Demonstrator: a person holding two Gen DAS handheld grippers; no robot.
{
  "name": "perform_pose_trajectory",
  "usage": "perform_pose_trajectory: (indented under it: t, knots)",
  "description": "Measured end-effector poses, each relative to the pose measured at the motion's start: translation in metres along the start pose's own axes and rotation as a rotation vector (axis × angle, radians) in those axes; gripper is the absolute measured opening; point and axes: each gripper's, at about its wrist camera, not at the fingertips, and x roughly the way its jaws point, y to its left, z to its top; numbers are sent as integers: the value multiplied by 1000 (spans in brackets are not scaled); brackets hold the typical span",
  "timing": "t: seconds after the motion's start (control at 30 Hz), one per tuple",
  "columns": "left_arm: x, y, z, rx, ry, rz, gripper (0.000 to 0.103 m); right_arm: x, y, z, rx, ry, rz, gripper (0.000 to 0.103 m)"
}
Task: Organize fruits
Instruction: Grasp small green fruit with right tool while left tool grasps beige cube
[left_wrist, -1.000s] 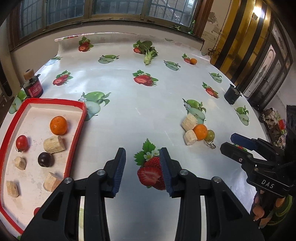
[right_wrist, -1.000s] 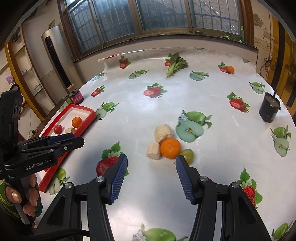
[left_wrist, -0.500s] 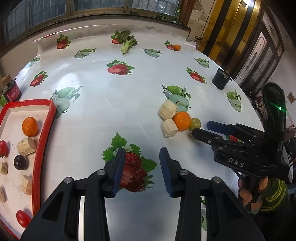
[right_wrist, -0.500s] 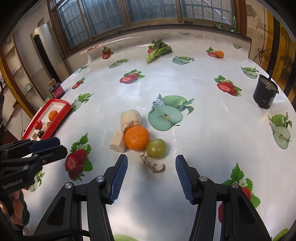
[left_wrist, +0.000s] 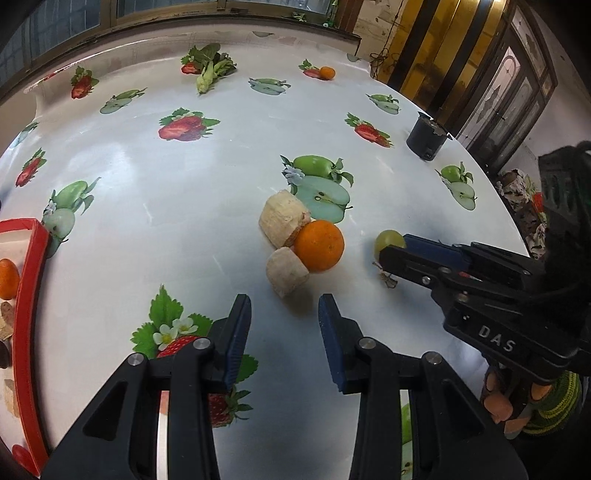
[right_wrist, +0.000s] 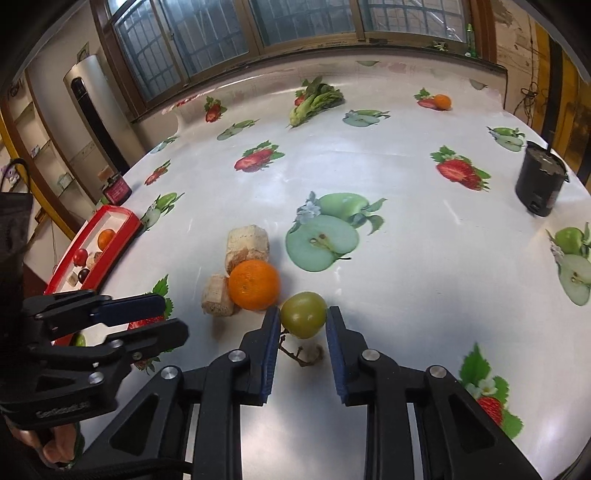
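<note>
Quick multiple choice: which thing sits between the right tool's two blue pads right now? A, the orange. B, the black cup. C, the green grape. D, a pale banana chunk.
C: in the right wrist view the green grape sits between the pads of the right tool, which have closed on its sides, while the orange lies just beyond the left pad, outside the grip.

On the body of my right tool (left_wrist: 391, 254), seen from the left wrist camera, I can read the white letters "DAS". On the body of my left tool (right_wrist: 144, 314), seen from the right wrist camera, there is a pale printed line, but it is too blurred for me to read. The red jar (right_wrist: 118, 190) far on the table (right_wrist: 406, 258) has a label, not readable.
</note>
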Motion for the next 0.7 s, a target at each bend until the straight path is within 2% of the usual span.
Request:
perform_pose_trajectory:
  t: [0.13,0.2,0.3,0.37,0.5,0.7]
  knots:
    - [15,-10,8,13,13,-13,35,-13,-7,-1,21,-23,-2,26]
    - [25,-15,10,29,34,-1,35,-18,-10,-3,31,-30,-3,26]
    - [28,-19,11,50,15,29,33,-21,-12,-5,44,-34,-8,26]
    - [28,-18,11,51,6,45,21,-24,-12,-7,45,-36,-8,26]
    - [23,-12,8,33,-4,29,22,-29,-10,-9,46,-42,-8,26]
    - [5,-9,-3,25,-38,67,22,-37,-1,-10,32,-48,-3,26]
